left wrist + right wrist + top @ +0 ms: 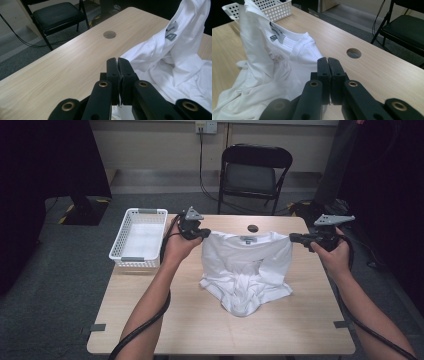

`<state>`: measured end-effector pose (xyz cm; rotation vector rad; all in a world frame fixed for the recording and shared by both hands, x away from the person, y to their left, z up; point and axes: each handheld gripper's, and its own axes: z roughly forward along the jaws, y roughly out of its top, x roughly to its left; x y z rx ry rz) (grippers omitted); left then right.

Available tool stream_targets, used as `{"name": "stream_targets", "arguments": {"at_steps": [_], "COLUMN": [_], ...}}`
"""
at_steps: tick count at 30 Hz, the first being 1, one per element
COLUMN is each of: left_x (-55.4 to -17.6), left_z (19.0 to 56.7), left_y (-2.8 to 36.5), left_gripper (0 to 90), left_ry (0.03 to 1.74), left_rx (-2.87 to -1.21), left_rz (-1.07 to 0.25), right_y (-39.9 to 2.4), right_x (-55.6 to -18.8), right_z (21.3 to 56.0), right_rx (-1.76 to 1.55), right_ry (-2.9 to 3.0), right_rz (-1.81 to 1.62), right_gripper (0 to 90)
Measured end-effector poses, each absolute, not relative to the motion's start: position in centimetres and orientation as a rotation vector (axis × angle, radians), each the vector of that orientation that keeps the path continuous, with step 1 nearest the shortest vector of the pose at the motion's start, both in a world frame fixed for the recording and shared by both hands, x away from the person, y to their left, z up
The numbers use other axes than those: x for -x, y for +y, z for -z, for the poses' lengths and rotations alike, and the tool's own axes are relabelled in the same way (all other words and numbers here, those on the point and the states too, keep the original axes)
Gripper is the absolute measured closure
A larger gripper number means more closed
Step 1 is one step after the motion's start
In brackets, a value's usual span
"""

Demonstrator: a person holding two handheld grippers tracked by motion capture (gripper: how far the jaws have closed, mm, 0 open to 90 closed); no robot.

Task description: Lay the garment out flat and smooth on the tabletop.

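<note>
Wooden surface (165, 320), white T-shirt (245, 270) held up by its shoulders.
Left gripper (204, 234) and right gripper (294, 238) are each clamped on a shoulder of the T-shirt, collar stretched between them, hem left bunched on the surface, apparently so the garment is spread for folding. White basket (125, 240) is kept at left.

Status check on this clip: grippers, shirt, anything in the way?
Left gripper and right gripper both shut on the white T-shirt, one at each shoulder. Top lifted, hem bunched on the table. White basket sits clear at left.
</note>
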<state>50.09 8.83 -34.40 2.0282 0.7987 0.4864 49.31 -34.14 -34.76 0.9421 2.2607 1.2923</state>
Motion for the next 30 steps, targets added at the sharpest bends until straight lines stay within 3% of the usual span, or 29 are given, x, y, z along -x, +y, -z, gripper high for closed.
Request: {"name": "stream_targets", "arguments": {"at_steps": [10, 15, 16, 17, 19, 21, 25, 30], "left_x": [-54.9, -58.3, -58.8, -59.1, -59.3, -59.0, -57.5, -55.1], "left_z": [35.9, 37.3, 37.7, 38.0, 38.5, 38.6, 38.8, 38.9], "left_y": [7.8, 6.7, 6.5, 6.3, 6.3, 6.2, 6.3, 6.5], "left_gripper": [88.5, 87.9, 84.6, 73.5, 51.2, 39.1, 27.6, 22.7], "left_ry": [0.882, 0.951, 0.968, 0.986, 1.025, 1.026, 1.004, 0.973], "left_rx": [-2.079, -2.074, -2.058, -2.047, -2.008, -2.006, -2.006, -1.982], "left_rz": [-0.482, -0.571, -0.614, -0.662, -0.693, -0.680, -0.660, -0.633], "right_y": [-32.8, -31.4, -31.2, -31.0, -30.6, -30.5, -30.8, -31.4], "right_x": [-54.2, -58.0, -58.7, -59.2, -59.6, -59.2, -57.7, -55.4], "right_z": [36.7, 37.6, 37.8, 38.1, 38.6, 38.8, 38.7, 38.4], "right_rx": [-0.981, -1.045, -1.076, -1.097, -1.132, -1.138, -1.127, -1.151], "right_ry": [2.284, 2.216, 2.189, 2.184, 2.155, 2.156, 2.142, 2.120], "right_rz": [-1.148, -1.028, -1.038, -1.063, -1.066, -1.111, -1.143, -1.200], "right_gripper": [88.8, 86.9, 84.9, 82.3, 67.3, 58.0, 39.6, 27.4]}}
